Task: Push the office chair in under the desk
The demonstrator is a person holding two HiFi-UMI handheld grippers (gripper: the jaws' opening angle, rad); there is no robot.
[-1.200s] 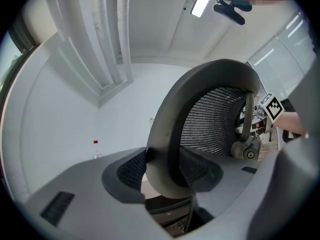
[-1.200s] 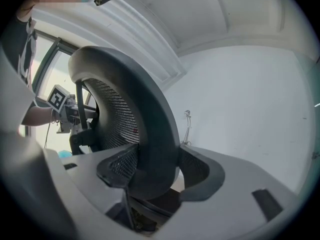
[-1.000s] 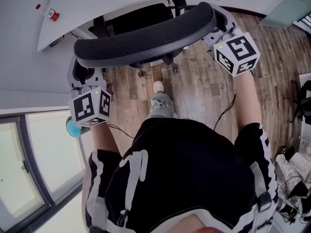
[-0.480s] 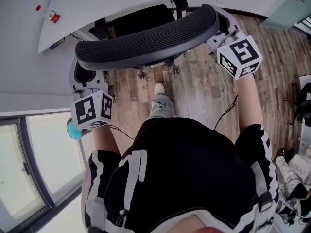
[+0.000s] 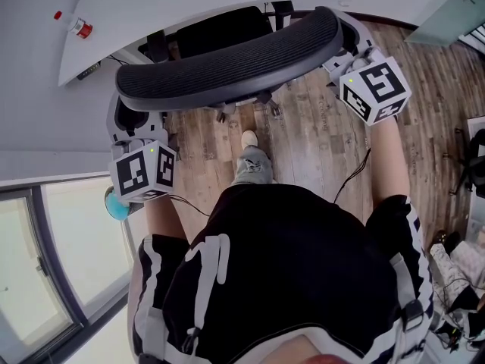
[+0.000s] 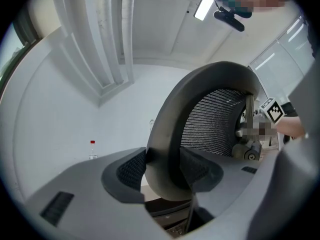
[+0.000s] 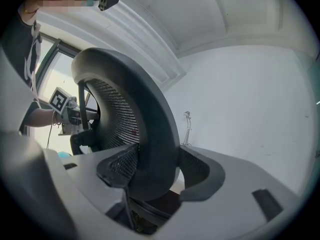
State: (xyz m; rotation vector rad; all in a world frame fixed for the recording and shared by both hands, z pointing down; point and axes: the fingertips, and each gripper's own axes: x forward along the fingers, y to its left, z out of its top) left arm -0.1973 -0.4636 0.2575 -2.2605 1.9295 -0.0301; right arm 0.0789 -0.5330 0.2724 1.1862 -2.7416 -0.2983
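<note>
Office chair point(image 5: 227, 59) stands at the edge of the white table point(image 5: 189, 6), its back towards the person and its black seat partly beneath the tabletop. The backrest point(image 5: 250, 48) is a wide curved band, seen from above as a dark ribbed arc running from lower left to upper right. Up close it has a smooth, thick dark grey rim around a panel of black mesh that lets light through. Part of the base shows below the backrest over the wooden floor point(image 5: 318, 135).

The left tool point(image 5: 125, 123) holds the left end of the backrest. In the left gripper view the rim point(image 6: 165, 149) fills the wide gap between the textured pads point(image 6: 131, 169), which press on it from both sides. The right tool point(image 5: 345, 51) grips the right end in the same way. In the right gripper view the rim point(image 7: 155, 134) sits clamped between that tool's pads point(image 7: 197, 166), with the mesh curving away to the left. Both tools point level towards the table.

A small clear bottle point(image 5: 76, 25) with a red cap stands on the table's far left part, well apart from the chair.
</note>
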